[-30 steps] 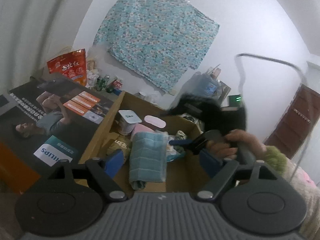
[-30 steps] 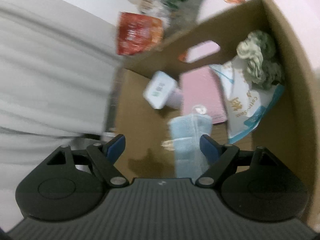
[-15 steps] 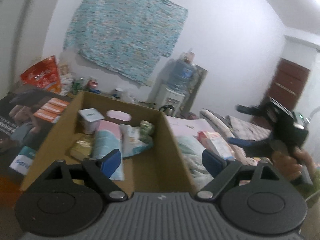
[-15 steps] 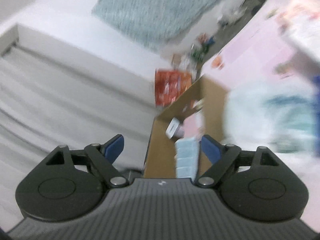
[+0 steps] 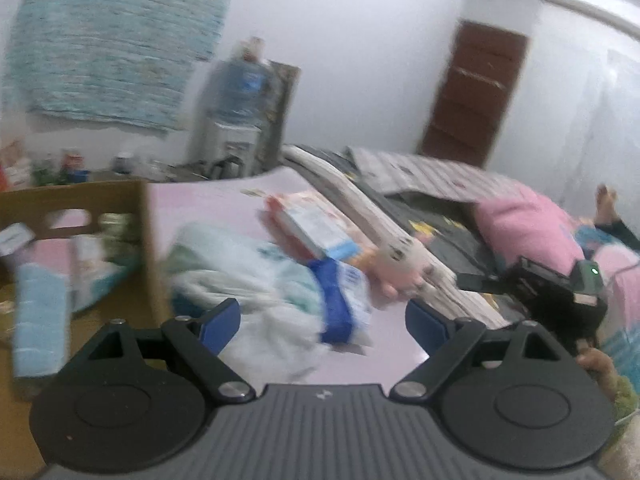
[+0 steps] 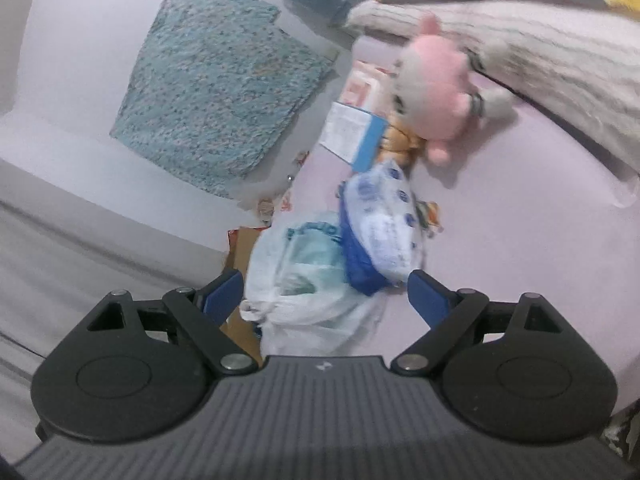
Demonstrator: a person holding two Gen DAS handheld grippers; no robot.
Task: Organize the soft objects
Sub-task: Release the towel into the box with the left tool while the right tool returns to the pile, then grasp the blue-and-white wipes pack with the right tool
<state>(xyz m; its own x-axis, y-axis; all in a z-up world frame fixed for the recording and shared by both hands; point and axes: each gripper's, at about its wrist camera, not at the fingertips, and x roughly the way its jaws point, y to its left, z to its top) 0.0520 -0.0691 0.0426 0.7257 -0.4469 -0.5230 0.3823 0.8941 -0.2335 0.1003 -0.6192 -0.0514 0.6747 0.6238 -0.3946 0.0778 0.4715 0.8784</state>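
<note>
L gripper [image 5: 322, 320] open over blurry, prob. plastic bag [image 5: 248, 276].

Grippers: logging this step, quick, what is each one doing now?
Left gripper: open, nothing between its fingers.
Right gripper: jaws opening, nothing gripped; white plastic bag lies ahead.

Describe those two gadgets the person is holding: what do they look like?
Both match: a ribbed dark grey body with a small pale logo, two round black discs, black linkage arms with silver rivets, and blue finger pads. That holds for the left gripper and the right gripper. Seen from the left, the right gripper carries a small green light.
</note>
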